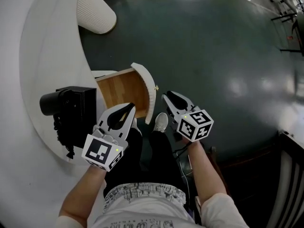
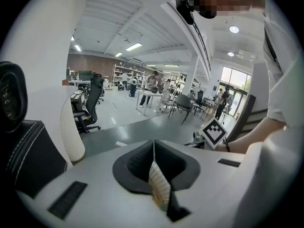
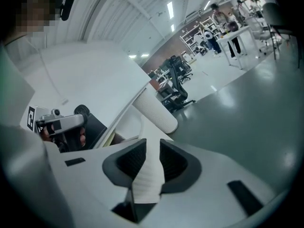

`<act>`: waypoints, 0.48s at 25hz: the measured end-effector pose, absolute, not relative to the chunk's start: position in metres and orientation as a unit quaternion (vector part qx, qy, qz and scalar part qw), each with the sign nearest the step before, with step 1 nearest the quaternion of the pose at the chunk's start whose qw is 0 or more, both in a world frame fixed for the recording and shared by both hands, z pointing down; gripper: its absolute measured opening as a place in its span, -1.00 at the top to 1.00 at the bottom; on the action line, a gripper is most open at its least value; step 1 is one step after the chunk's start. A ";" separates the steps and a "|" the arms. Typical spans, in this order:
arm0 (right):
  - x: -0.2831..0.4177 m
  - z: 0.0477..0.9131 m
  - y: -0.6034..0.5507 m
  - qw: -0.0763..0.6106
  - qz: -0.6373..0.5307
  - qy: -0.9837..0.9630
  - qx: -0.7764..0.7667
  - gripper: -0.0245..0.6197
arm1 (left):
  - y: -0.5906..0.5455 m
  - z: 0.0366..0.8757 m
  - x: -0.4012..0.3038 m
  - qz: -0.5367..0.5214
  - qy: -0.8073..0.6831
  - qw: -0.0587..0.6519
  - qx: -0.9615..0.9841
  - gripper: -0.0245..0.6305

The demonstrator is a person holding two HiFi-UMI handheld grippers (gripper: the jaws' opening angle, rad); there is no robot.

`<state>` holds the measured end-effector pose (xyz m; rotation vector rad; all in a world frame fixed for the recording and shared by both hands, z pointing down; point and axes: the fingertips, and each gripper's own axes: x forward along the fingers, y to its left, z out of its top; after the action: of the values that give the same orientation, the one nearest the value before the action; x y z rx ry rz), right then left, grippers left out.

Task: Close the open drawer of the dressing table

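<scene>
The dressing table (image 1: 47,56) is white and curved, at the left of the head view. Its drawer (image 1: 121,90) stands pulled out, showing a wooden inside and a white ribbed curved front (image 1: 149,91) with a small knob (image 1: 156,87). My left gripper (image 1: 127,109) hovers over the drawer's near corner; its tips meet in the left gripper view (image 2: 153,148), with nothing held. My right gripper (image 1: 166,97) sits just right of the drawer front, near the knob. Its jaws stand apart (image 3: 153,148), and the ribbed front (image 3: 147,179) shows through the gap without being gripped.
A black device (image 1: 66,108) rests on the tabletop left of the drawer. A white ribbed pillar (image 1: 95,8) stands at the table's far end. My legs and a shoe (image 1: 161,122) are on the dark floor (image 1: 213,56) below the drawer. A dark frame (image 1: 289,175) stands at the right edge.
</scene>
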<state>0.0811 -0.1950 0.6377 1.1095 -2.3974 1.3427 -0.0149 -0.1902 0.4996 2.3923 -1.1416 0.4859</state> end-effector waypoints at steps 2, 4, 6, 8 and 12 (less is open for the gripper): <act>0.081 0.652 -0.197 0.090 0.461 -0.801 0.372 0.62 | -0.191 0.502 -0.013 0.178 -0.412 0.223 0.866 0.85; 0.080 0.666 -0.198 0.087 0.473 -0.796 0.368 0.62 | -0.191 0.505 -0.011 0.183 -0.411 0.222 0.865 0.85; 0.076 0.677 -0.199 0.080 0.486 -0.792 0.361 0.62 | -0.191 0.507 -0.012 0.190 -0.411 0.222 0.863 0.85; 0.074 0.686 -0.201 0.072 0.495 -0.790 0.355 0.62 | -0.192 0.510 -0.012 0.198 -0.411 0.222 0.862 0.85; 0.069 0.704 -0.202 0.067 0.510 -0.784 0.347 0.62 | -0.195 0.517 -0.011 0.204 -0.410 0.229 0.859 0.85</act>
<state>0.0693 -0.2024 0.7036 1.0470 -2.3643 1.5358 -0.0106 -0.1950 0.5173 2.3654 -1.1275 0.5616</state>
